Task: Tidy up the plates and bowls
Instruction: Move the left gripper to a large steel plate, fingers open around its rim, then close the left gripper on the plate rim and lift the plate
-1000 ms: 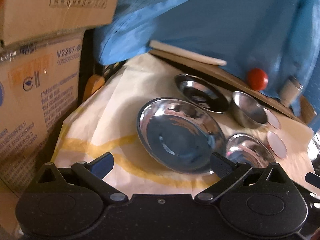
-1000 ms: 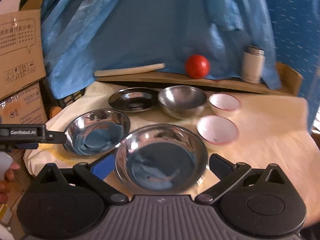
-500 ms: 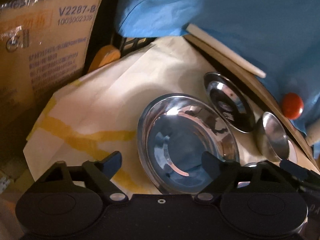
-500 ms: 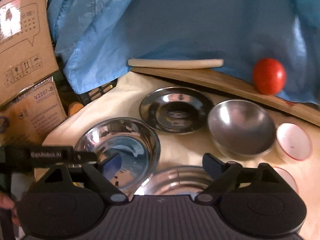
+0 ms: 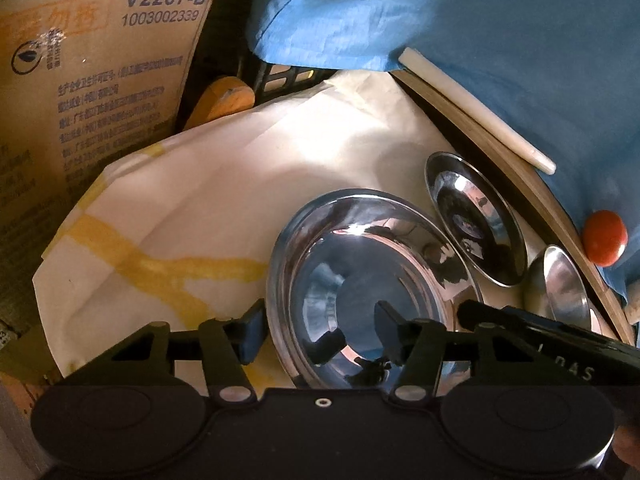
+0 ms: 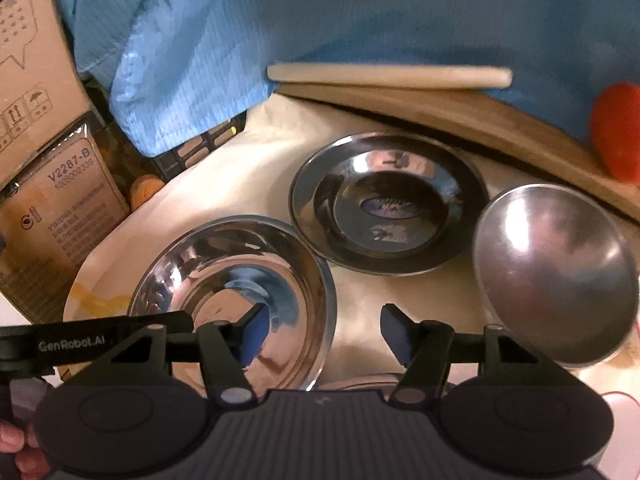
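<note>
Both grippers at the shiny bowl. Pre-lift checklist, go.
1. The left gripper straddles the shiny bowl rim: ok, one finger inside, one outside.
2. The right gripper straddles the opposite rim: ok.
3. Pads pressing the rim: not ok; both jaws have just been closing, gaps remain.
4. Bowl empty: ok.
5. Bowl clear of the steel plate: cannot tell, rims look very close.
</note>
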`<state>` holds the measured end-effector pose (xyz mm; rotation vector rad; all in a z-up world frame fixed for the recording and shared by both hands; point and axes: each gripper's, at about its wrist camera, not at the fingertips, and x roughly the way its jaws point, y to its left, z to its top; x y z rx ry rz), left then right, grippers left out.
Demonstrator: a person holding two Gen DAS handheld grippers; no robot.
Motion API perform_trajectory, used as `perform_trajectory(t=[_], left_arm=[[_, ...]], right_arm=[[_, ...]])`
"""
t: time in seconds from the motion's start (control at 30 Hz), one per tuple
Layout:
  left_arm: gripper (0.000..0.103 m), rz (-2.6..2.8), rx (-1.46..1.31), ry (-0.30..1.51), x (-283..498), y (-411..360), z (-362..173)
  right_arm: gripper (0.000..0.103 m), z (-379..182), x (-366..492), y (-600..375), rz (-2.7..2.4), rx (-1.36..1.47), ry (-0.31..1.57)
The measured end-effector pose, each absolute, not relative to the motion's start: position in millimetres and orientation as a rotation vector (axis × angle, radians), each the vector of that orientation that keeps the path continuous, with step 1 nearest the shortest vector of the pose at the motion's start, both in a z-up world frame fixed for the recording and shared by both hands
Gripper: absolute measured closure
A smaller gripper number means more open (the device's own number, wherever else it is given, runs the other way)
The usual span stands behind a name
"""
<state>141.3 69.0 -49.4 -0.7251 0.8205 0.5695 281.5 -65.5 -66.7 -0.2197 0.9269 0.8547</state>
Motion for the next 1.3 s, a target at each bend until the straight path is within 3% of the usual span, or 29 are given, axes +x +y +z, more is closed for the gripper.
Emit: perform_trajectory(t=[0.1,0.17,0.37,0.5,0.87,1.3], left_arm=[[0.045,0.573,-0.738,0.816,140.0,70.2,-50.1],[0.047,0.577,-0.747,0.809,139.0,71.4,-50.3],[0.066,0.589,-0.773,0.795,132.9,78.0,-51.0],[0.075,0.603,-0.759,0.802,129.2,80.5,-46.8],[0.076,0.534,-0.681,0.775,127.3,74.6,-23.5],[0.075,0.226,-0.466,0.811,147.6,14.3,-12.0]], right_arm=[[0.047,-70.7,283.9,-60.9,0.876,-0.218,0.952],[0.061,-74.0,285.1,-56.8,0.889,-0.22,0.972],[0.083,-76.6,285.7,-53.5,0.862,-0.212,0.987],[0.086,-73.4,283.0,-57.8,0.857,-0.19,0.983],[0.087,-49.4,259.0,-87.2,0.86,-0.119,0.883],[0.085,-45.2,230.0,-184.0,0.691,-0.002,0.879]])
